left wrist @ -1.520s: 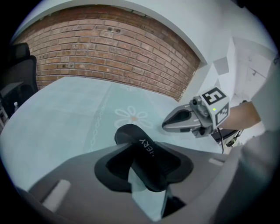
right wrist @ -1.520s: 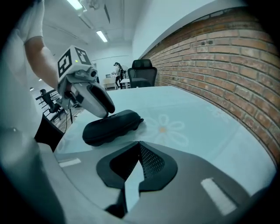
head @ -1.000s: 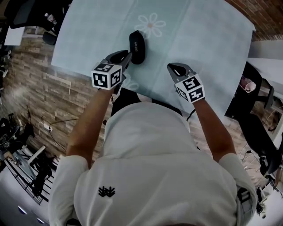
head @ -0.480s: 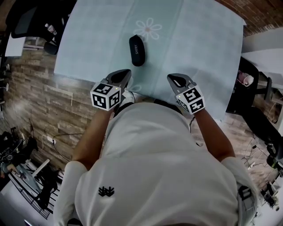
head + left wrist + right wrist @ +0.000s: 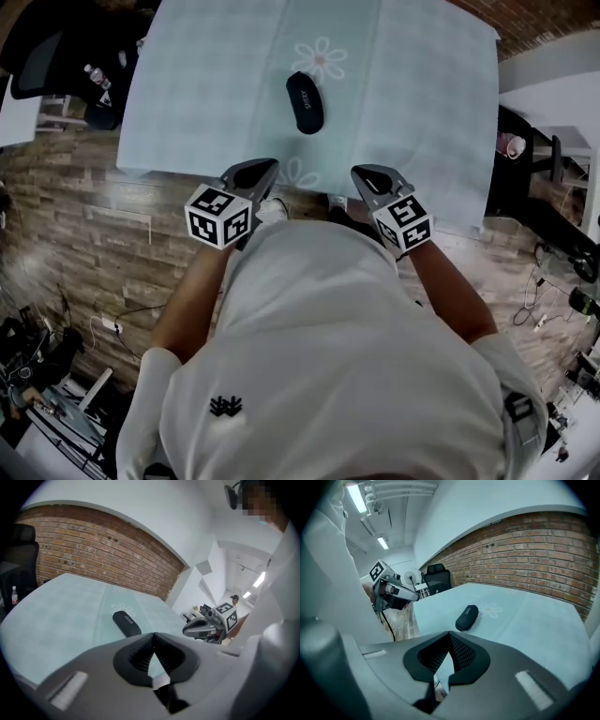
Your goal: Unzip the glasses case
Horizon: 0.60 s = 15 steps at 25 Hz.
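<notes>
We hold both hand-held grippers on our side of the glasses case (image 5: 305,101), well apart from it, at the near edge of the desk (image 5: 187,94), so nothing touches the case. The left hand-held gripper (image 5: 262,169) hangs to the near left of the case and the right hand-held gripper (image 5: 367,174) to its near right. Both point toward the case and tilt downward. We read this as a ready pose with one gripper on each flank, since unzipping likely needs one to steady the shell while the other pulls the tab. Each has its jaws drawn together at the tips with nothing between them, and only the desk cloth shows through the small gap behind the tips.

The case lies flat on the desk, its long side running away from us, closed as far as we can judge. Its zip and tab are too small to make out, so we cannot say which end to approach first. It sits about midway between the two grippers' lines, which should leave it within reach of either one.

Counting, we find:
- one glasses case
- one desk
- two hand-held grippers
- two marker cubes, one (image 5: 217,216) on the left and one (image 5: 405,217) on the right
- two daisy prints, a whole one (image 5: 319,56) just beyond the case and a partly hidden one (image 5: 298,172) on its near side
</notes>
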Motion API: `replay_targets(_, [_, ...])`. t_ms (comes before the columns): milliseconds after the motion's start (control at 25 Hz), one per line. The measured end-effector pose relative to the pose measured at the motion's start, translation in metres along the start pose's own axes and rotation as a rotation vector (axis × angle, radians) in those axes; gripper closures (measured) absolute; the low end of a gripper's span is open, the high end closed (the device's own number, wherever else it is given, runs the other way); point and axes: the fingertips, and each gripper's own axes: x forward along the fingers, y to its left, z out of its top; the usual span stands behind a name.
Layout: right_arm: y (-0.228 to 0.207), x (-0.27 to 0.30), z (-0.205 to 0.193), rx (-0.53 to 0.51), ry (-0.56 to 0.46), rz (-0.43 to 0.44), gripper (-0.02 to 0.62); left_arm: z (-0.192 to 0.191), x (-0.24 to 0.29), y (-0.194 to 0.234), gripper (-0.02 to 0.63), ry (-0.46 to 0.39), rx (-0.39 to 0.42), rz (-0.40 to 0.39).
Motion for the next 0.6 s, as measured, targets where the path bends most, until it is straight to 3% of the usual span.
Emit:
replay_targets(200, [0.026,0.001,0.004,0.002,-0.014,-0.061,0.595,-0.011,-0.025,0.01,0.551,0.012,0.061,-0.027])
replay_targets(600, [0.074,0.006,0.007,0.019,-0.038,-0.138,0.595,-0.028,-0.065,0.025,0.549,0.005,0.068,-0.073])
